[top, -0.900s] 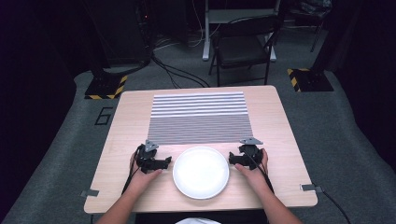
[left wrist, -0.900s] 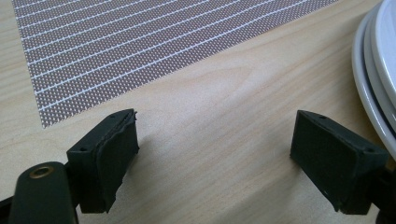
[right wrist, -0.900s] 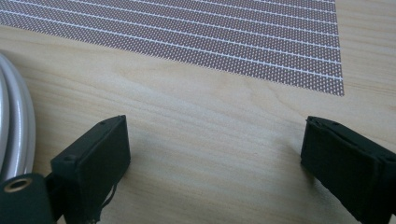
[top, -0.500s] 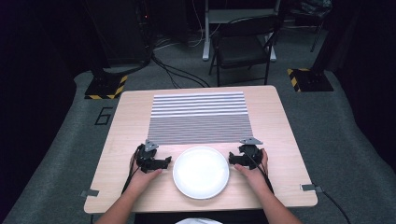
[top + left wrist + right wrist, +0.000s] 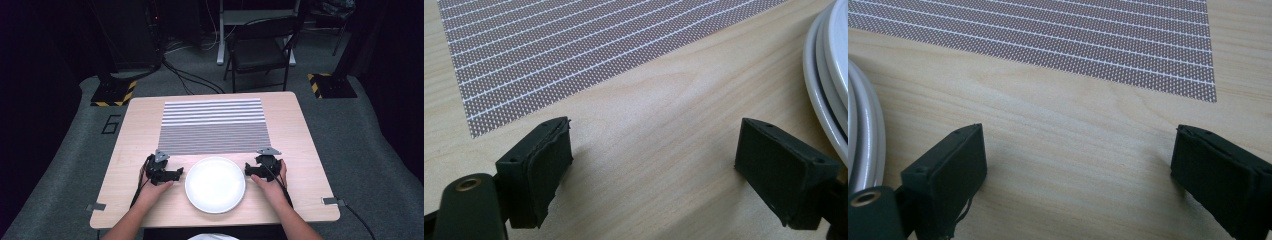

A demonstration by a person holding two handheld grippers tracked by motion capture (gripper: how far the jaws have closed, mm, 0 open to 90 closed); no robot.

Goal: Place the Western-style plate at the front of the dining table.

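A white round plate [image 5: 215,184] lies on the wooden table [image 5: 300,145] near its front edge. Just left of the plate rests my left gripper [image 5: 176,174], held by a hand, jaws wide apart with only bare wood between them. My right gripper [image 5: 248,170] rests just right of the plate, also open and empty. In the left gripper view the plate rim [image 5: 824,95] curves along the right edge beside my left gripper [image 5: 654,170]. In the right gripper view the plate rim [image 5: 868,135] shows at the left, next to my right gripper [image 5: 1078,175].
A striped grey-and-white placemat [image 5: 214,126] covers the table's far middle, also seen as the placemat [image 5: 574,45] and the placemat [image 5: 1073,35]. Beyond the table stand a dark folding chair [image 5: 260,50] and stands with yellow-black bases [image 5: 112,92] on grey floor.
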